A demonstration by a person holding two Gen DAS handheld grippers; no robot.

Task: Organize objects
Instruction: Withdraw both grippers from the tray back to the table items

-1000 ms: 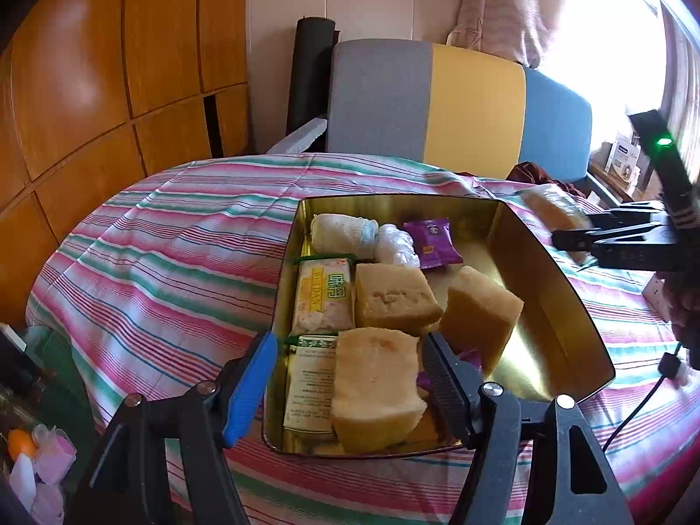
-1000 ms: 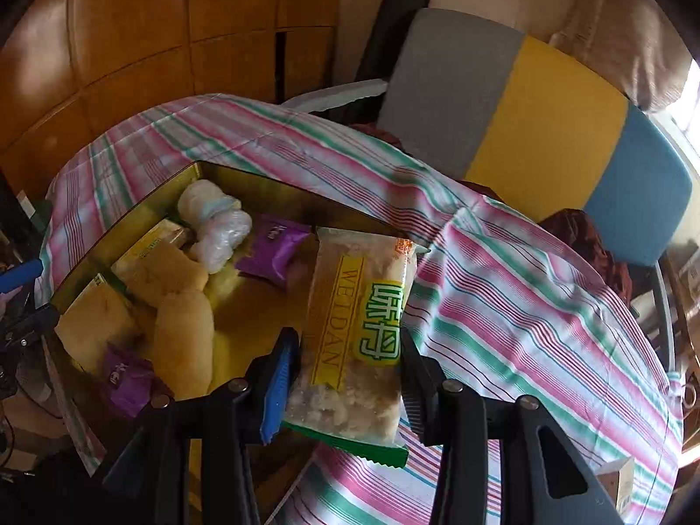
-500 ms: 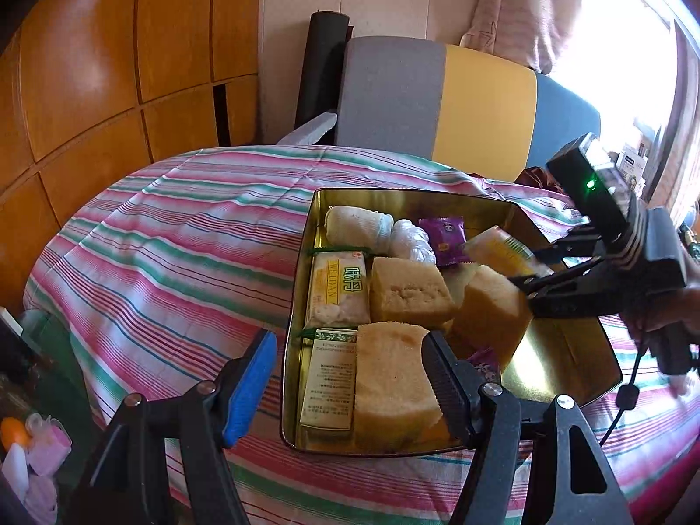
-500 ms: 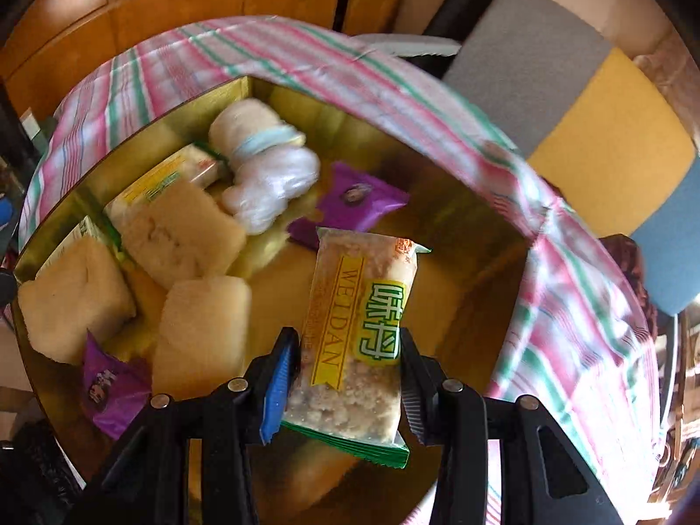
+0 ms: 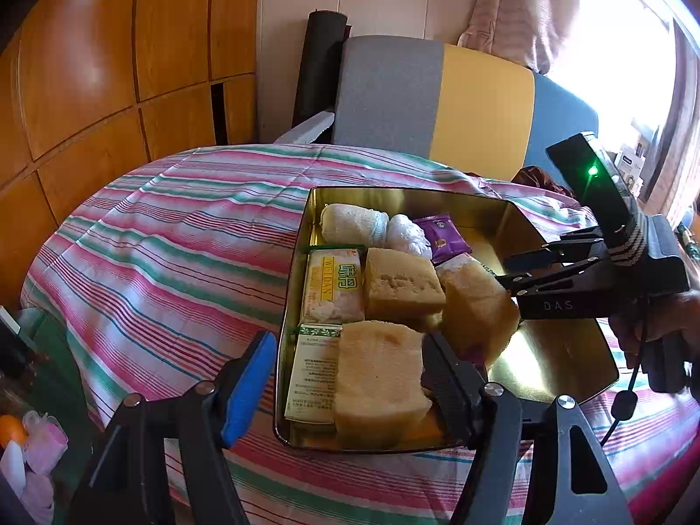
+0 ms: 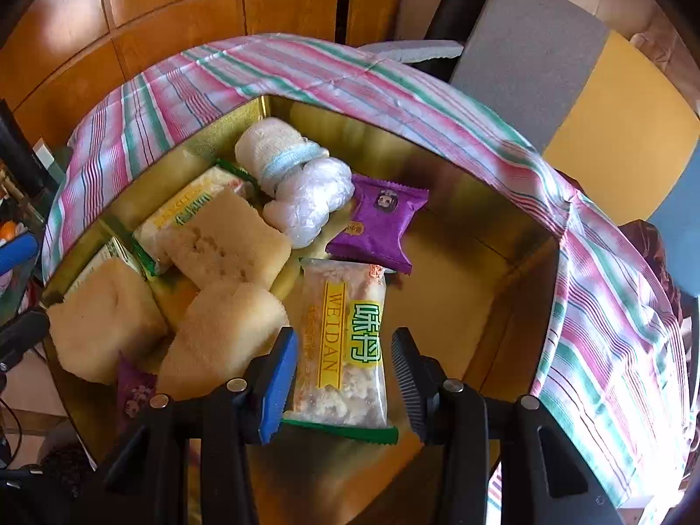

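A: Snack (image 6: 343, 341)?
B: Lying in the tin (image 6: 490, 271), light, crinkly, crumbly (grip mid-sides). Right tool (image 6: 341, 372) parted around it, pads look just off the wrapper.
A: Left tool (image 5: 345, 380)?
B: Apart, empty, near the tin's edge.

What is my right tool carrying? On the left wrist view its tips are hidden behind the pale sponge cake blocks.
Observer: A clear plastic snack packet with a yellow WEIDAN stripe sits lengthwise between the right tool pads, printed face up.
Operator: Is it inside the tin?
Observer: Yes. It is over the bare floor of the gold metal tin, beside a pale sponge cake block, and its far end meets the purple foil wrapper.
Operator: Is it clamped?
Observer: I cannot tell. A slim gap seems to show at the black ribbed pad.
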